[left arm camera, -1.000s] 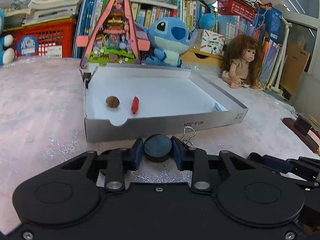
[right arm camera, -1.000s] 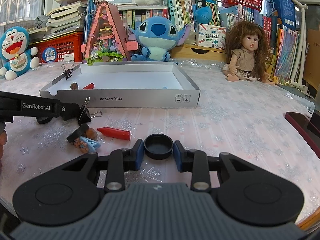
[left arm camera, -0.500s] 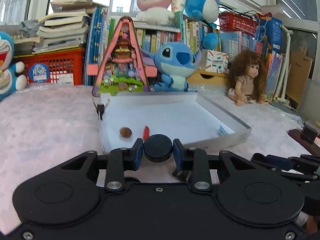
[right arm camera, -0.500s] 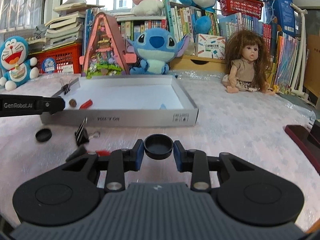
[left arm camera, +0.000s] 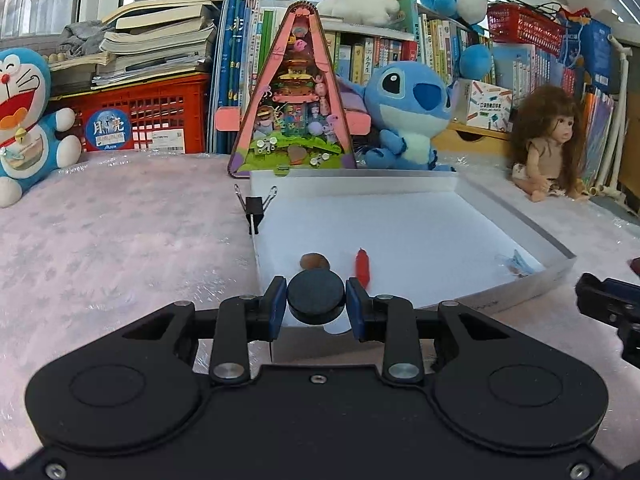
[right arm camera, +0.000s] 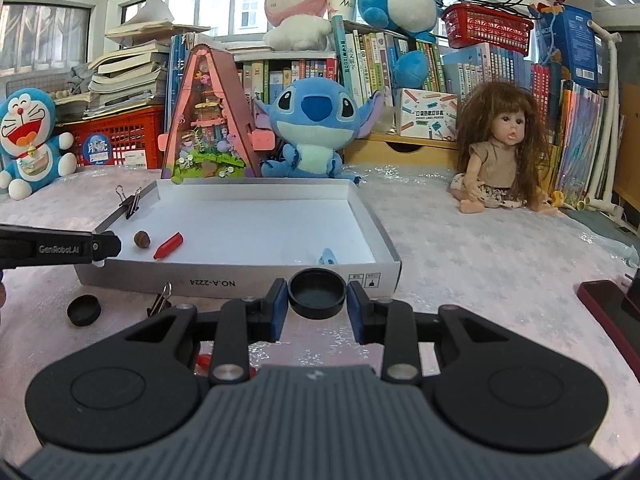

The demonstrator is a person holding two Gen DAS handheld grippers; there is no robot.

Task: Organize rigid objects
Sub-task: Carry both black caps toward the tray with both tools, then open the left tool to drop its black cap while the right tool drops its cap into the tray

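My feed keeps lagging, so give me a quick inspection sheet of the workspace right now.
Surface: pink cloth, wrinkled.
Job's things: box holds nut, red crayon, blue clip; binder clip on its left wall. Loose cap and second clip on cloth.
Clutter: dark red item at right.
Grippers: left tool shut on black cap; right tool shut on black lid.
Cables: nothing seen.
Surroundings: plush toys, doll, books.

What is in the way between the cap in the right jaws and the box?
Only the box's front wall. The right gripper holds its cap in front of that wall, and nothing else stands between.
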